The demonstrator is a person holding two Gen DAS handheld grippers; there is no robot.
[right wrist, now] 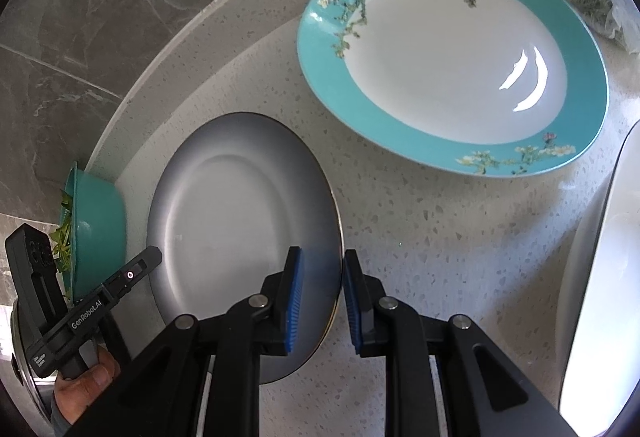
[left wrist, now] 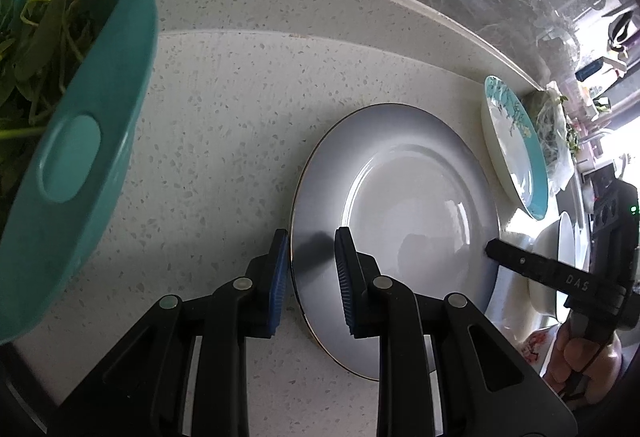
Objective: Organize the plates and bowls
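The grey plate (left wrist: 396,233) is seen lying flat on the speckled counter (left wrist: 224,141), between the teal basin of greens (left wrist: 76,125) toward the counter's left end and the teal-rimmed flowered plate (right wrist: 452,57) nearer the back edge on the right. A white bowl (right wrist: 600,277) is glimpsed at the right end.

The left gripper (left wrist: 312,273) is held with its fingers spread, one blue pad (left wrist: 344,269) above the plate's rim and the other outside it; nothing is pinched. The right gripper (right wrist: 322,297) is likewise spread, straddling the opposite rim without clamping it.

Several risks are judged from here. If the jaws are closed unevenly, the glazed rim may be squeezed out from between the pads and the plate skidded toward the basin or the flowered plate. If only one side is lifted, the plate may be tipped and dropped. A chipped edge is likely if it is set down carelessly against the neighbouring crockery.
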